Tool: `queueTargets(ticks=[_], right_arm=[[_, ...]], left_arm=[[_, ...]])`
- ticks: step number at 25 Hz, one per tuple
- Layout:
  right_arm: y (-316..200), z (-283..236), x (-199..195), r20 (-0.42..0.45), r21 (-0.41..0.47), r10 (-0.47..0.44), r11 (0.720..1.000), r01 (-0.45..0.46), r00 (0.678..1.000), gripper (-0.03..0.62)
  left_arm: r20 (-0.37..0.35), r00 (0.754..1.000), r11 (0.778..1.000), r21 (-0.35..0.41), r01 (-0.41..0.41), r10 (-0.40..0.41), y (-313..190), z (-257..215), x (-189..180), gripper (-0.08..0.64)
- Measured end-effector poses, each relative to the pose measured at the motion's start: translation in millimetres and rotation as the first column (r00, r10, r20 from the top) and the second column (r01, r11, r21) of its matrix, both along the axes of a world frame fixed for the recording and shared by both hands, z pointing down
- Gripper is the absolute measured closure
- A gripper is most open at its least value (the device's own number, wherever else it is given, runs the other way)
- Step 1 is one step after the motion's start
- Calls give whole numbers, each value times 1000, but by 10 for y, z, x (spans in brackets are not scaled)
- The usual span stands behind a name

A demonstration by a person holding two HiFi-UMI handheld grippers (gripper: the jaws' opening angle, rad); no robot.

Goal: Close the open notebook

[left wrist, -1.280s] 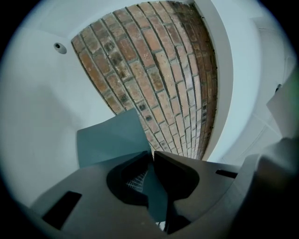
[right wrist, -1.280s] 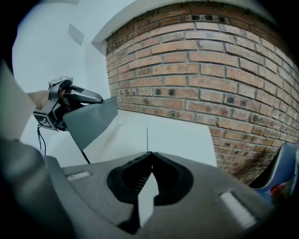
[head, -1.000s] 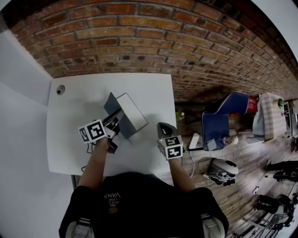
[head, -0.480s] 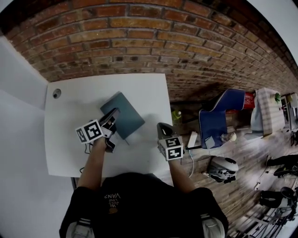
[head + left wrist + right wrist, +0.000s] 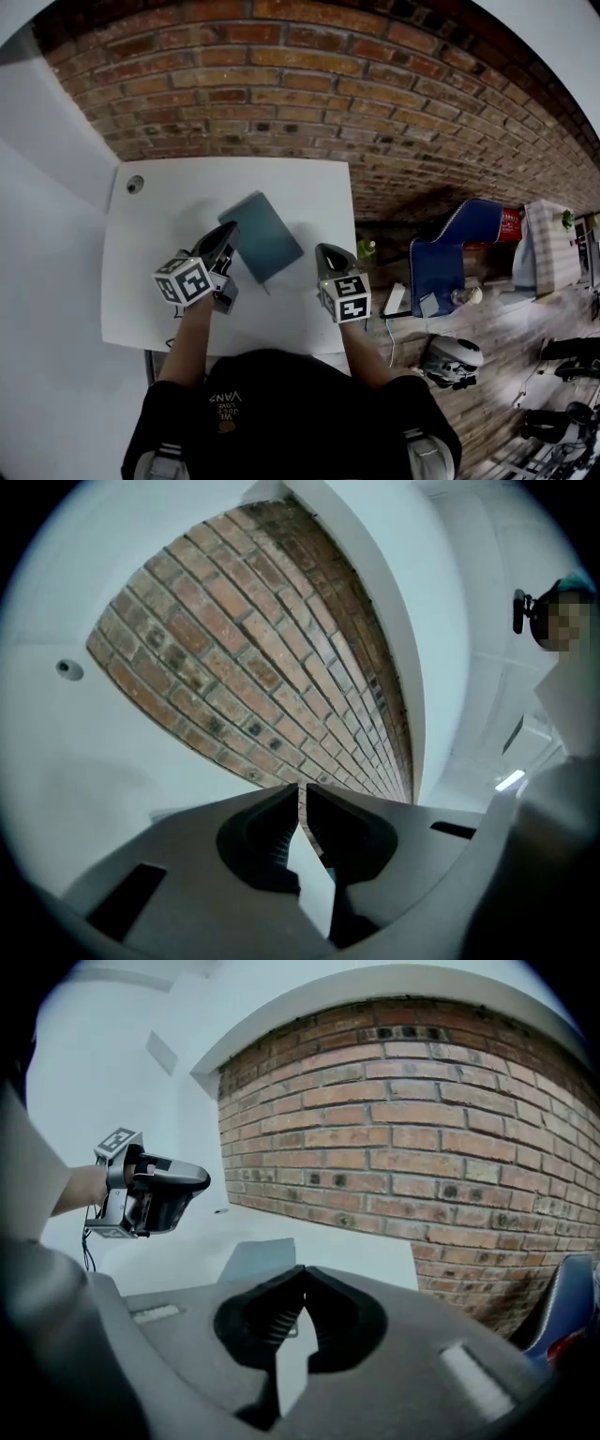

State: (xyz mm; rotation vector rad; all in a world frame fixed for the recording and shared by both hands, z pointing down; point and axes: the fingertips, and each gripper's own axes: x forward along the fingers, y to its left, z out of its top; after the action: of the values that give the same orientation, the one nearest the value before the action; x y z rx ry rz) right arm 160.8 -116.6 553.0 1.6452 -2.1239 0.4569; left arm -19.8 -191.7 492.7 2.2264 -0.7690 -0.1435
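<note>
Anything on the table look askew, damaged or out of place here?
Nothing damaged or spilled. The notebook lies closed and flat on the white table, turned diagonally to its edges; that skew is the only oddity.

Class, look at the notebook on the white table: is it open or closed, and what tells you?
Closed. The notebook lies flat on the table, only its dark teal cover showing, no white pages visible.

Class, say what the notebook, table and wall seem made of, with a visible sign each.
Notebook: matte teal card or cloth cover, no glare. Table: smooth white laminate, probably; even sheen. Wall: rough red brick, mortar joints showing.
</note>
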Motion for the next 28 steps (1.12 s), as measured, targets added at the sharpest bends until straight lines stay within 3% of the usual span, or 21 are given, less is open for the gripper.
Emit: queueTargets(ticks=[7, 28], right_arm=[[-44, -337, -181, 23, 79, -58, 995, 56, 998, 594], [296, -999, -369, 66, 250, -189, 954, 167, 980, 595]], left_arm=[[61, 997, 991, 123, 43, -51, 159, -270, -205, 535], [185, 959, 954, 252, 164, -214, 930, -416, -608, 549]])
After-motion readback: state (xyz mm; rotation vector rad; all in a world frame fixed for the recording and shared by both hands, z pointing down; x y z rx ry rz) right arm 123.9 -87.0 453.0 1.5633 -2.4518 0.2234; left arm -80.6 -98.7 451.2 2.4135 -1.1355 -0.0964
